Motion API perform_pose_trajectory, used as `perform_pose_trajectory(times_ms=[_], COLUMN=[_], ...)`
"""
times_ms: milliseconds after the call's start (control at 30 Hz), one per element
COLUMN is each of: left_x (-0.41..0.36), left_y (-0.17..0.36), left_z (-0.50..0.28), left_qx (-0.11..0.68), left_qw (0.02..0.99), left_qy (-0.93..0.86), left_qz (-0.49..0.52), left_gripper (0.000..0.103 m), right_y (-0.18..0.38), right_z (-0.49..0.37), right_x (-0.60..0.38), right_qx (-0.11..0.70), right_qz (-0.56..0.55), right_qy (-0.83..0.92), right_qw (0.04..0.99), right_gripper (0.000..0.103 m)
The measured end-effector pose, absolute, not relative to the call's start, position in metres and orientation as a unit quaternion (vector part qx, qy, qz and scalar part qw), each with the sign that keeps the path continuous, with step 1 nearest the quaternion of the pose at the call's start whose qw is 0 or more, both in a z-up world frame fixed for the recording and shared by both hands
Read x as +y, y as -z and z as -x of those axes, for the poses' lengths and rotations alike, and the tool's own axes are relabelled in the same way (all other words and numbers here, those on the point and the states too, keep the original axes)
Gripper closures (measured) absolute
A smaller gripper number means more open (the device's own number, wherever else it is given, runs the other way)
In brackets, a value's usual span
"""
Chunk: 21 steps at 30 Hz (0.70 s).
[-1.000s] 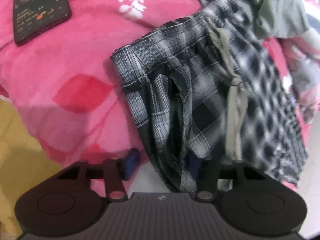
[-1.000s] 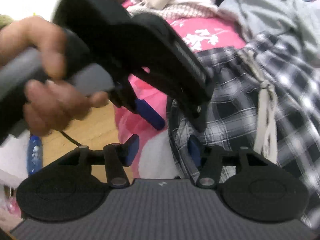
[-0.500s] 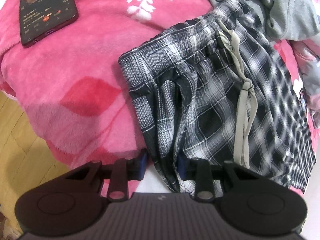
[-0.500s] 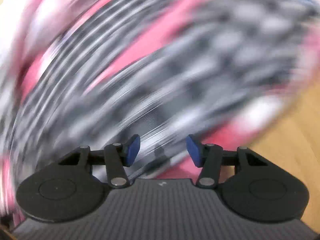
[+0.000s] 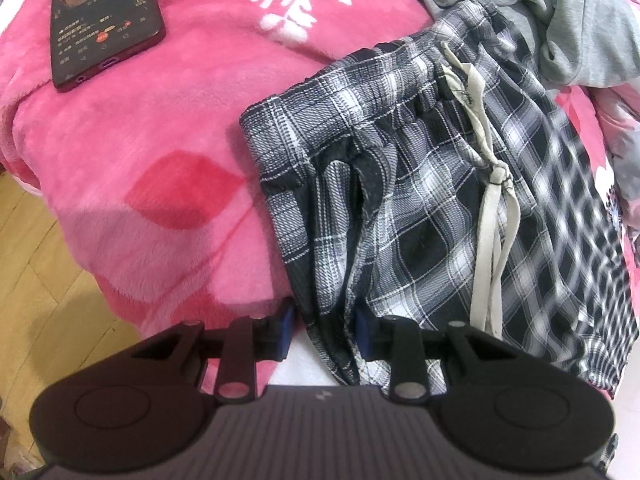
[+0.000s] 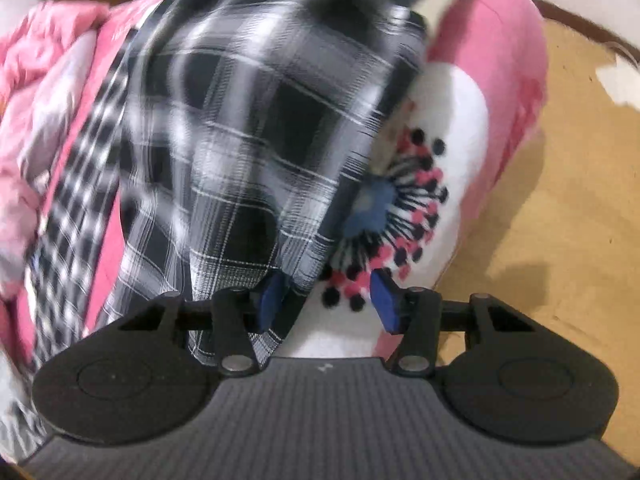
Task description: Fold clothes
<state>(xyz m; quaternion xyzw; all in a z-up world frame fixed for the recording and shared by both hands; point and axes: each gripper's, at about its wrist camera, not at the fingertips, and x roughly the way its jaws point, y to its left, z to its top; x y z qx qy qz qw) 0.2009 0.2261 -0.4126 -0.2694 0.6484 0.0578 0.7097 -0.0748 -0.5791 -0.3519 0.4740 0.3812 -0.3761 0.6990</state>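
Left wrist view: the left tool (image 5: 322, 330) has clamped the plaid shorts' (image 5: 420, 208) corner on the bed; the right tool (image 6: 326, 300) has swung to their far hem, jaws closing, fabric not yet pinched.

A bed is covered by a pink fleece blanket (image 5: 132, 128); on it are laid plaid shorts (image 5: 420, 200), a phone (image 5: 102, 20) and a grey garment (image 5: 568, 24).

A dark smartphone with a lit screen (image 5: 105, 20) lies face up on the fluffy pink blanket with white leaf print (image 5: 160, 128); yellowish wooden flooring (image 6: 540, 208) shows beside the blanket's hanging edge.
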Motion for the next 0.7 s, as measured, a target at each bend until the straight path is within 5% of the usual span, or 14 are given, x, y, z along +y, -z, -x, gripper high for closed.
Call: perform_pose_trajectory(times_ms=[533, 700], left_x=[0.228, 0.229], left_y=[0.407, 0.404], left_z=[-0.184, -0.178], left_qx=[0.64, 0.639], left_qw=[0.713, 0.714], left_qy=[-0.072, -0.073], left_qz=[0.278, 0.277], left_gripper=[0.068, 0.068], right_y=[0.383, 0.384], right_z=[0.106, 0.114], right_x=[-0.604, -0.606], right_qx=[0.229, 0.188], right_qz=[-0.596, -0.617], right_qy=[0.345, 0.326], right_qw=[0.688, 0.691], right_gripper=[0.054, 0.094])
